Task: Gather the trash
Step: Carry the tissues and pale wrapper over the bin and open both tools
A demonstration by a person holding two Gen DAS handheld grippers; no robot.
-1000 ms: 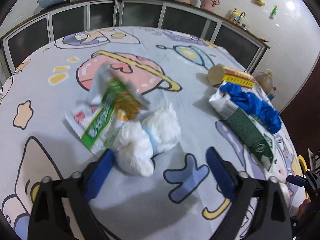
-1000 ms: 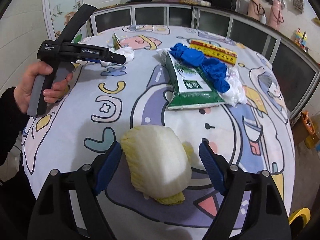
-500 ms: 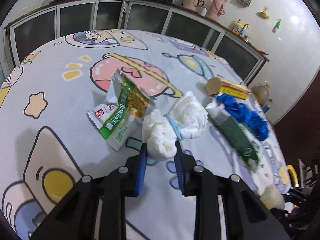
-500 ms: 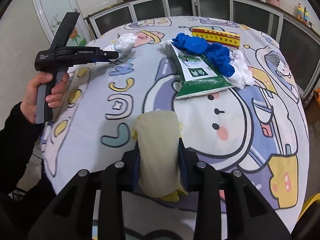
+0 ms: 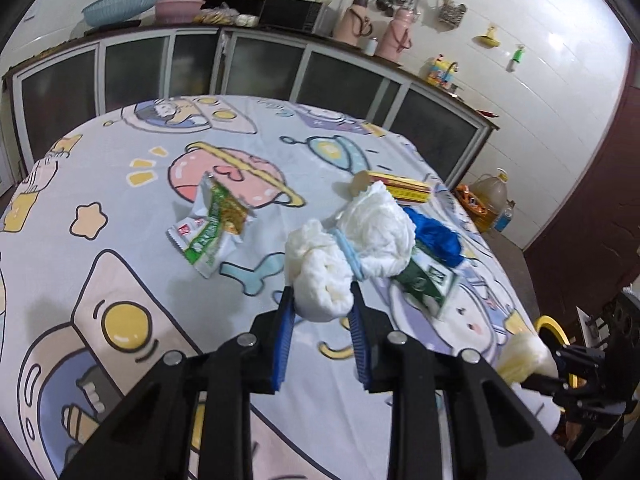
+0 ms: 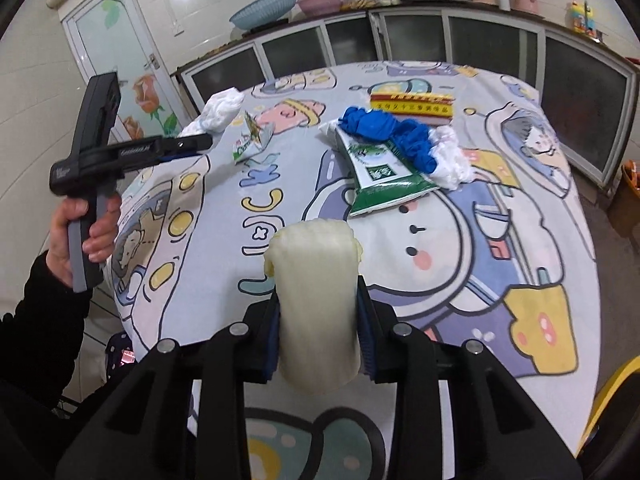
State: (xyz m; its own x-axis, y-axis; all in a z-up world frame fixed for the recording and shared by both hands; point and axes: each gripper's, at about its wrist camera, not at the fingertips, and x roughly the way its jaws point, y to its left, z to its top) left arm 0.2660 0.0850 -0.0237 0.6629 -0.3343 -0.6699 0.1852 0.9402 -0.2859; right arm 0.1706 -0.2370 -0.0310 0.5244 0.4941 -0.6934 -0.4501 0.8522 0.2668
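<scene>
Both tongs clenched: left tongs (image 5: 323, 307) grasp white wad (image 5: 320, 272), right tongs (image 6: 318, 312) cabbage chunk (image 6: 316, 300); keep squeeze, lift clear of tabletop (image 5: 120, 200).

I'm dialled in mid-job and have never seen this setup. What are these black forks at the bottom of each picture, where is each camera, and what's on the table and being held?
No robot here: a person holds a two-finger gripper in each hand, and a fisheye camera on each looks along its fingers. The black forks are those fingers.

The left wrist view shows the left gripper shut on a wad of white tissue. The right wrist view shows the right gripper shut on a pale cabbage piece; the person's hand with the left gripper appears at that picture's left.

Lying on the cartoon tablecloth: a green-and-white snack wrapper, a green packet, blue gloves, more white tissue and a red-and-yellow box.
</scene>
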